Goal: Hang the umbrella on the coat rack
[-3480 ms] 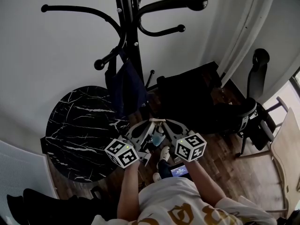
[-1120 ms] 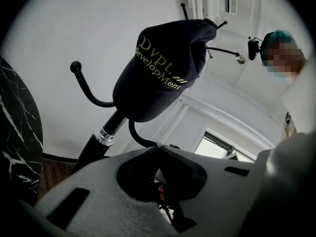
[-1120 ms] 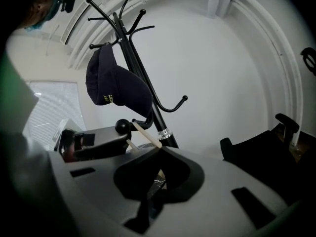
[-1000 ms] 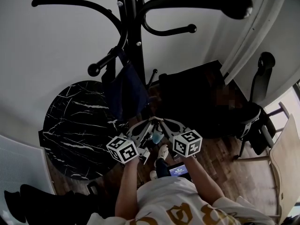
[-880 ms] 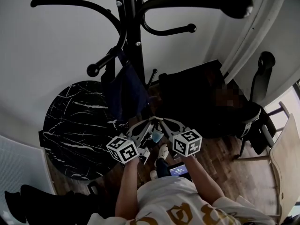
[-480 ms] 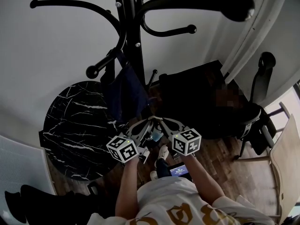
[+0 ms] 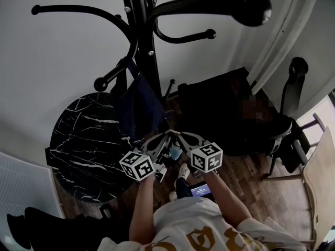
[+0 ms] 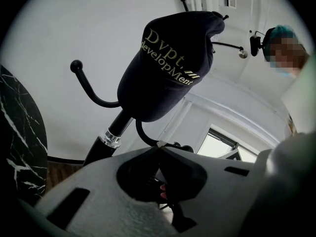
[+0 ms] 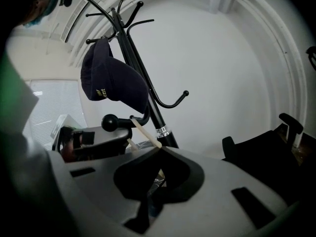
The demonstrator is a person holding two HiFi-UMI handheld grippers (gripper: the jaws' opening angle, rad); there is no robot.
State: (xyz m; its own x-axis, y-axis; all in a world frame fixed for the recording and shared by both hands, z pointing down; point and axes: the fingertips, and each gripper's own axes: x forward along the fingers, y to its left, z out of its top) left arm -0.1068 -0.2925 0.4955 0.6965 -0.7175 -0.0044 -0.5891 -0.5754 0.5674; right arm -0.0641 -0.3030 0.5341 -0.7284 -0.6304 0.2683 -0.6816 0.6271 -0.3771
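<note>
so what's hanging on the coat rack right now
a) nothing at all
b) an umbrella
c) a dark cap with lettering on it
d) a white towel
c: the left gripper view shows a dark cap with pale lettering hung over one of the hooks of the coat rack; no umbrella or towel shows on it.

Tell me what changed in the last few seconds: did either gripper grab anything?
Nothing taken or let go. The head camera moved nearer the coat rack, whose ball-tipped arm now looms larger. The left gripper and right gripper stayed shut, close together, barely shifting. The dark cap still hangs on the rack.
</note>
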